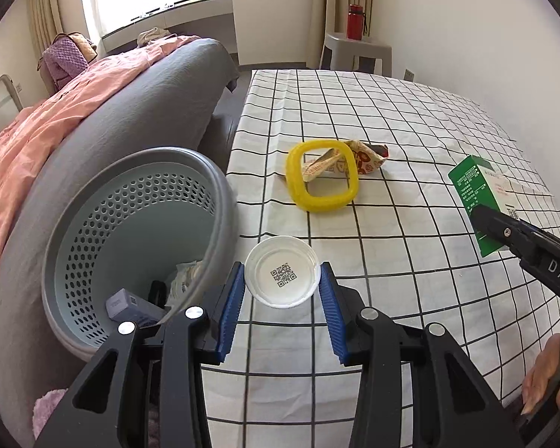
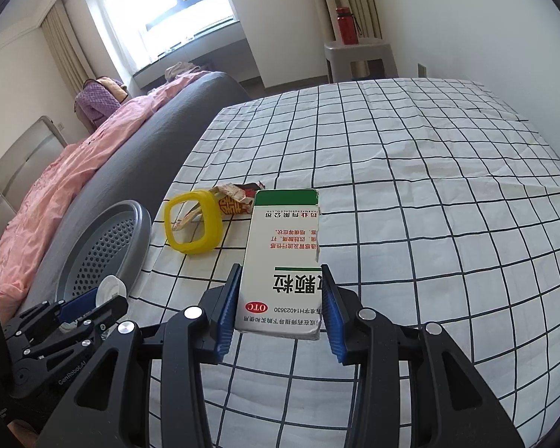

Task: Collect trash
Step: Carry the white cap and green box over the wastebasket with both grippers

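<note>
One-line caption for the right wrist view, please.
Right gripper clamps a green-and-white medicine box above the checked tablecloth; yellow ring and grey basket lie beyond.

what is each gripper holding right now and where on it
Left gripper pinches the white lid across its rim, at opposite edges. Right gripper clamps the green-and-white medicine box by its long sides, near one end.

I count one lid [image 1: 283, 275], one box [image 2: 282, 261], one yellow ring [image 1: 322, 176], one wrapper [image 1: 366, 156], one basket [image 1: 130, 239].

Basket [image 1: 130, 231] left of table [image 1: 410, 130]; ring [image 1: 323, 175] over wrapper [image 1: 362, 155], carton [image 1: 478, 194] perhaps rightmost.
</note>
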### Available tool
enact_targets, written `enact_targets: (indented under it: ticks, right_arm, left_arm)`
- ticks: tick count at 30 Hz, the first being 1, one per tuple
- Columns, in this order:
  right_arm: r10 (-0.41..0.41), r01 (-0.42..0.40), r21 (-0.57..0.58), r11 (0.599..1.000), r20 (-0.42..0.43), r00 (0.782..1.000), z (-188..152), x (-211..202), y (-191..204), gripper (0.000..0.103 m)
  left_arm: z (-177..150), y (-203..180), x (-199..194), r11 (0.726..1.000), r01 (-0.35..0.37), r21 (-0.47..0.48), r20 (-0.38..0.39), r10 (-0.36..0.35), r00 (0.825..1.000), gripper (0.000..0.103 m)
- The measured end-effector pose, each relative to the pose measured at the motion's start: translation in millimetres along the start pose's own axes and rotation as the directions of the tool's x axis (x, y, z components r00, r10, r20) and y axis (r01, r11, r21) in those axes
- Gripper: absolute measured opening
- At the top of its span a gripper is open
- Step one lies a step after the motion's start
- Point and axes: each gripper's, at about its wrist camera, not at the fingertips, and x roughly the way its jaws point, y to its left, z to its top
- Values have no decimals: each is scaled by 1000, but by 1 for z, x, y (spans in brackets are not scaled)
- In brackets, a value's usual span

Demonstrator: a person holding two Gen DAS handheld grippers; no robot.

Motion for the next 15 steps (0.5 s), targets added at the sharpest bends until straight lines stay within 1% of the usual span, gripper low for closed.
enact_targets:
  ticks: [7,11,15]
  right_arm:
    - [21,-22,-55,998,-24,999,-6,6,39,40]
    - [48,-50,-78,996,-32,998,-8,11,62,41]
    - [69,-74,-98,992,-52,996,-9,21,86,41]
  left_arm:
    - [-3,42,-16,999,-7,-50,35,9,999,39]
    - [-4,69,-18,996,-36,-86,49,40,998,39]
    - [-5,99,-14,989,-63,-131,43,69,997,39]
